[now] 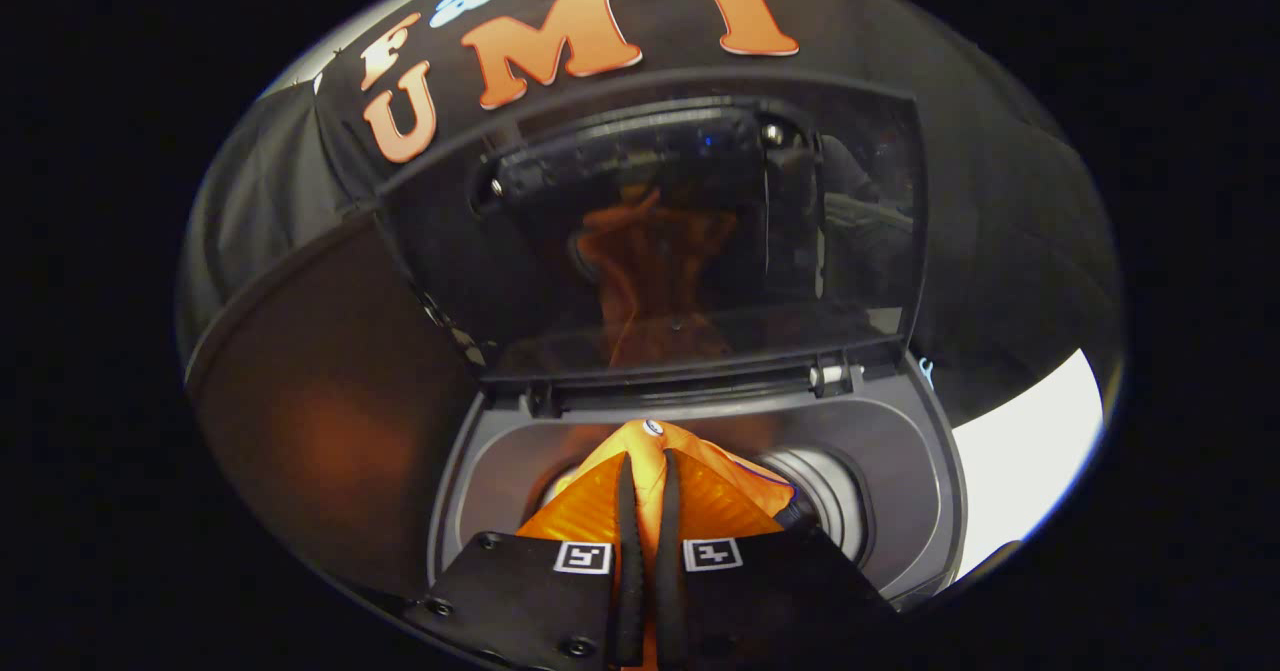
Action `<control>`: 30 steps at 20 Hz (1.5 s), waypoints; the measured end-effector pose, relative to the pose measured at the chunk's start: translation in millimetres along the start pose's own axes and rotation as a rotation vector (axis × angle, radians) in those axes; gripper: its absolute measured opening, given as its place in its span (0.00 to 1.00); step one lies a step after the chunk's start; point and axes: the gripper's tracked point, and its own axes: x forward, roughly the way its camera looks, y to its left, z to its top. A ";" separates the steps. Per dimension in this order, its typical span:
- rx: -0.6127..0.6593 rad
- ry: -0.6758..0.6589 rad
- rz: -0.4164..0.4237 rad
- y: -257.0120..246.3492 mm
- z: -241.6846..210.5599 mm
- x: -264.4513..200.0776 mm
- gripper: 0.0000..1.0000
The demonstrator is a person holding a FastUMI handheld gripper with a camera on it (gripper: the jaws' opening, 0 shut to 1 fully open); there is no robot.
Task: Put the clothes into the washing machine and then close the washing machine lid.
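Over the drum mouth (830, 496), the gripper (648, 491) pinches an orange cloth (700, 496) between its nearly closed fingers. At 12 o'clock beyond them the washer (930, 511) lid (660, 241) stands raised, mirroring the cloth.

The orange garment (650, 471) is hiding the drum (830, 496) toward nine o'clock, while the gripper (648, 511) fingers are covering its lower part.

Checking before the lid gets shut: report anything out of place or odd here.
Nothing stands out. The lid stands open and upright behind the drum opening. The gripper has its jaws pinched on an orange garment, held over the opening, not yet dropped in.
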 end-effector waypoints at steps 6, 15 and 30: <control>0.004 0.144 -0.058 -12.7 -35.4 45.2 0.13; -0.002 0.287 -0.074 -22.3 -66.4 61.0 0.19; -0.015 0.194 -0.056 -10.3 -51.2 25.1 1.00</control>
